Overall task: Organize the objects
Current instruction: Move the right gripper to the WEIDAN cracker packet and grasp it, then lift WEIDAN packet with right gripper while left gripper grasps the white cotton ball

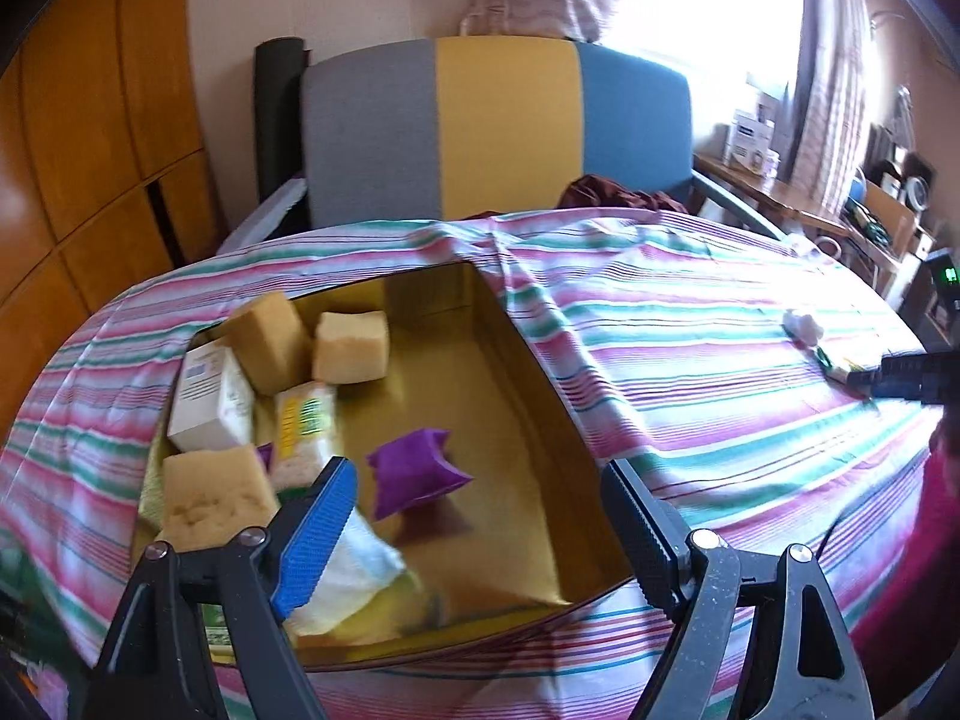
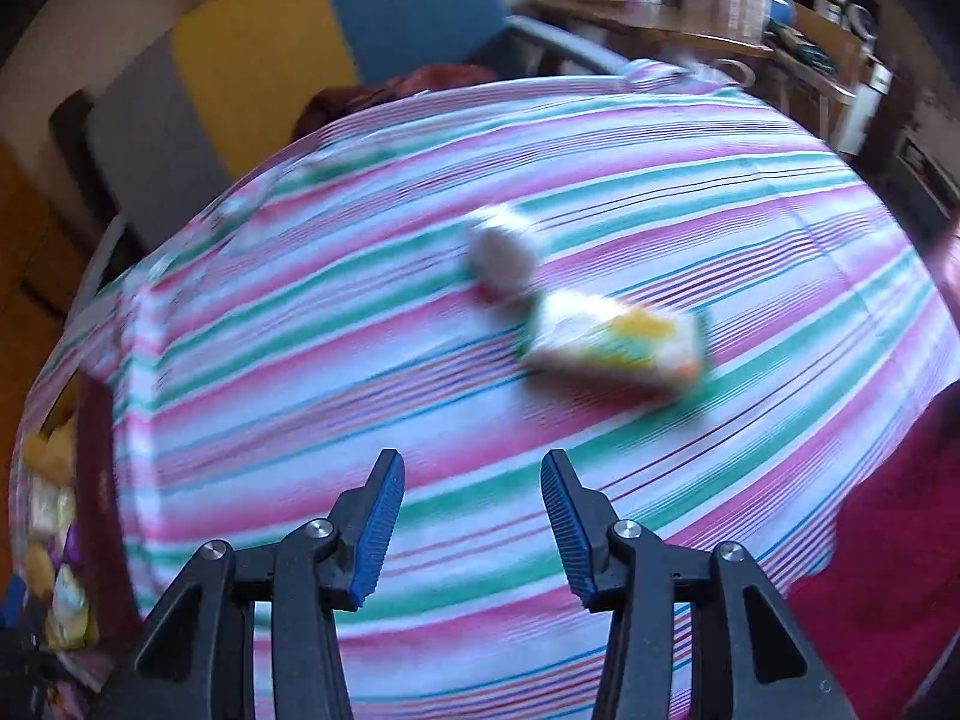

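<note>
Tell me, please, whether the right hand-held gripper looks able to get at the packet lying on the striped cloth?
Probably yes: the right hand-held gripper is open and empty, and only bare striped cloth lies between it and the packet.

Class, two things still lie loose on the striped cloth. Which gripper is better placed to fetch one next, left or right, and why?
Probably the right gripper: its empty, open jaws face the packet and the white ball on the cloth. The left gripper hangs over the gold box, away from them.
</note>
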### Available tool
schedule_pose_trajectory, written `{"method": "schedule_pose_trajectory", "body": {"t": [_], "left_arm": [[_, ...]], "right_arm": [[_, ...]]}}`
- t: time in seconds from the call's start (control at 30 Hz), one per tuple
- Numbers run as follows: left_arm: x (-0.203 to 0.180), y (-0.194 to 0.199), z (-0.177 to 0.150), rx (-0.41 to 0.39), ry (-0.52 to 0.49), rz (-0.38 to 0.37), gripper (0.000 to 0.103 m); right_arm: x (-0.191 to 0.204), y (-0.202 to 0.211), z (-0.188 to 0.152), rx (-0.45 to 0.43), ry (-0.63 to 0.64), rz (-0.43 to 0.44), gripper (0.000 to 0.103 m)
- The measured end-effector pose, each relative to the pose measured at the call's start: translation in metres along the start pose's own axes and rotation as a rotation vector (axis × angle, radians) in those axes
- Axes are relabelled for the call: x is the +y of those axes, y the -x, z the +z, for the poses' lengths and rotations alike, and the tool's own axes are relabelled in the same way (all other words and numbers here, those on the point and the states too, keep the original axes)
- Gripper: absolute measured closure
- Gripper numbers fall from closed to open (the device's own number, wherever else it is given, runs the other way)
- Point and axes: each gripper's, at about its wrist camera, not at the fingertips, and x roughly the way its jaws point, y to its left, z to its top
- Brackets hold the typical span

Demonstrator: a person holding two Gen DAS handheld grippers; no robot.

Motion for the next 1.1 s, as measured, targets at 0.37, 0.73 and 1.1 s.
{"method": "schedule_pose_trajectory", "body": {"t": [0.37, 0.73, 1.1], "left_arm": [[-0.039, -0.012, 0.014, 0.031, -0.061, -0.051, 0.019], [-0.069, -0.033, 0.026, 0.075, -0.097, -0.108, 0.019], [-0.109, -0.063, 0.052, 0.125, -0.128, -0.181, 0.019]], "right_arm": [[-0.057, -0.065, 0.083, 0.084, 0.046, -0.027, 0.044], [-0.042, -0.074, 0.059, 0.222, 0.155, 0.103, 0.039], [0.008, -0.065, 0.029, 0.286, 0.429, 0.094, 0.031]]}}
